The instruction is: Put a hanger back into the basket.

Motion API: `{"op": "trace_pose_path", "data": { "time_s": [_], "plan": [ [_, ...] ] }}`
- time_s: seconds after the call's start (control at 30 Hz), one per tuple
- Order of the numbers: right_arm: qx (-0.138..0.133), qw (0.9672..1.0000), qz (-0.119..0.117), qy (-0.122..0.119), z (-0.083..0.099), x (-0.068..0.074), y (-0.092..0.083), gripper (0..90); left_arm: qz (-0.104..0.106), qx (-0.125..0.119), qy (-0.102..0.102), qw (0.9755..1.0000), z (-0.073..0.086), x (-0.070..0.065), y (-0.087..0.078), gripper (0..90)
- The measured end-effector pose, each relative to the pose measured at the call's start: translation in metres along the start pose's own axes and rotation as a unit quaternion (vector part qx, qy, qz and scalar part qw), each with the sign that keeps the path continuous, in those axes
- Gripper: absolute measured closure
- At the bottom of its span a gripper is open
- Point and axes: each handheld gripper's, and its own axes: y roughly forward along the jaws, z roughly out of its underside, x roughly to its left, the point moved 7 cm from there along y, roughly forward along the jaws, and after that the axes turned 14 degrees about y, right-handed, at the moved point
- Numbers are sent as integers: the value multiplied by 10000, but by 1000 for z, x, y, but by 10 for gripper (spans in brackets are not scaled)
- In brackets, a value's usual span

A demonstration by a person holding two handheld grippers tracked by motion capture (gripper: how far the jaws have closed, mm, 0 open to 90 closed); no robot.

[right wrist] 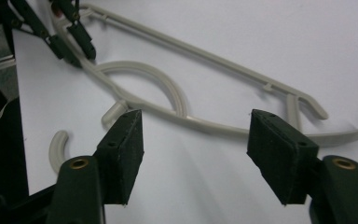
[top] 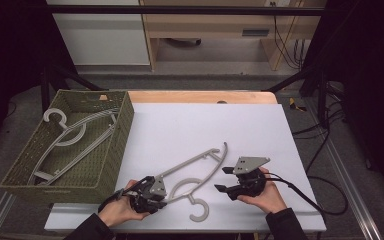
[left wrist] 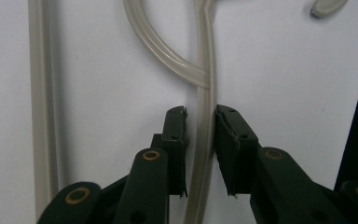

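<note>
A grey plastic hanger [top: 192, 160] lies flat on the white table top [top: 205, 120], its hook toward the near edge. My left gripper [top: 161, 181] is at the hanger's left end. In the left gripper view the jaws [left wrist: 200, 116] stand on either side of one thin bar of the hanger [left wrist: 204, 70], pads against it. My right gripper [top: 221, 179] hovers just right of the hanger's loop, with its jaws wide apart. In the right gripper view nothing sits between its pads [right wrist: 196, 121]; the hanger [right wrist: 205, 56] lies beyond them, with the left gripper [right wrist: 77, 44] at its far end.
A green woven basket [top: 125, 120] stands at the table's left and holds other grey hangers [top: 75, 135]. Cables trail off the right side of the table. Bare white surface stretches behind the hanger toward the far edge.
</note>
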Motion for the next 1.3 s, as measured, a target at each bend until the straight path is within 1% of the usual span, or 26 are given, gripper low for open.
{"op": "trace_pose_path", "data": {
  "time_s": [0.07, 0.1, 0.13, 0.17, 0.2, 0.23, 0.27, 0.3, 0.37, 0.43, 0.47, 0.53, 0.6, 0.73, 0.83, 0.9, 0.97, 1.0, 1.03, 1.07, 1.1, 1.17, 1.2, 1.23, 1.27, 1.3],
  "plan": [
    [-70, 10000, 31, 51, -1, -1, -1, 335, 13, 38, -94, 9999, 0, 0, 1, 731],
    [-238, 9995, 79, 175, -5, -4, -5, 296, 31, 51, -140, 9999, -1, 0, 1, 738],
    [-317, 9992, 110, 238, -7, -5, -6, 276, 14, 116, -194, 9997, -1, -1, 1, 743],
    [-317, 9992, 110, 238, -7, -5, -6, 276, 14, 116, -194, 9997, -1, -1, 1, 754],
    [-497, 9981, 165, 339, -11, -7, -10, 247, 6, 140, -184, 9997, -2, -1, 1, 765],
    [-596, 9973, 185, 380, -12, -8, -13, 231, 6, 191, -168, 9997, -3, -2, 1, 776],
    [-596, 9973, 185, 380, -12, -8, -13, 231, 12, 203, -182, 9996, -3, -2, 1, 776],
    [-767, 9955, 214, 509, -15, -11, -17, 206, 20, 202, -159, 9997, -4, -2, 1, 790],
    [-931, 9933, 256, 631, -17, -14, -21, 195, 40, 214, -137, 9997, -4, -2, 1, 799],
    [-967, 9926, 273, 685, -17, -16, -22, 188, 39, 204, -111, 9997, -4, -3, 1, 810],
    [-993, 9919, 293, 737, -17, -18, -24, 184, 21, 208, -151, 9997, -4, -3, 1, 819],
    [-1000, 9911, 337, 808, -15, -22, -26, 168, 8, 138, -130, 9998, -4, -3, 0, 821],
    [-975, 9913, 327, 825, -13, -23, -26, 167, -8, 132, -116, 9998, -4, -3, 0, 821],
    [-961, 9911, 355, 853, -13, -24, -26, 160, -52, -80, -158, 9998, -8, -4, -6, 821],
    [-984, 9907, 377, 865, -12, -26, -29, 156, -201, -236, -226, 9993, -11, -2, -15, 822],
    [-990, 9904, 398, 874, -12, -27, -30, 157, -336, -391, -335, 9981, -12, 0, -22, 822],
    [-1015, 9902, 414, 871, -12, -29, -32, 157, -375, -509, -401, 9972, -13, 2, -29, 822],
    [-1055, 9894, 445, 890, -12, -31, -34, 152, -385, -644, -485, 9960, -15, 4, -37, 821],
    [-1055, 9894, 445, 890, -12, -31, -34, 152, -385, -644, -485, 9960, -15, 4, -37, 821],
    [-1115, 9882, 499, 920, -12, -33, -37, 136, -401, -671, -472, 9958, -16, 5, -41, 821],
    [-1115, 9882, 499, 920, -12, -33, -37, 136, -423, -712, -479, 9954, -18, 5, -45, 821],
    [-1258, 9855, 582, 975, -14, -36, -43, 120, -460, -790, -478, 9947, -23, 6, -56, 822],
    [-1312, 9843, 617, 1006, -15, -38, -44, 112, -459, -836, -489, 9942, -25, 6, -58, 821],
    [-1312, 9843, 617, 1006, -15, -38, -44, 112, -459, -836, -489, 9942, -25, 6, -58, 822],
    [-1394, 9819, 689, 1079, -15, -40, -48, 98, -481, -874, -488, 9938, -27, 7, -62, 821],
    [-1419, 9810, 726, 1103, -15, -42, -49, 97, -513, -875, -466, 9938, -29, 7, -65, 821]
  ]
}}
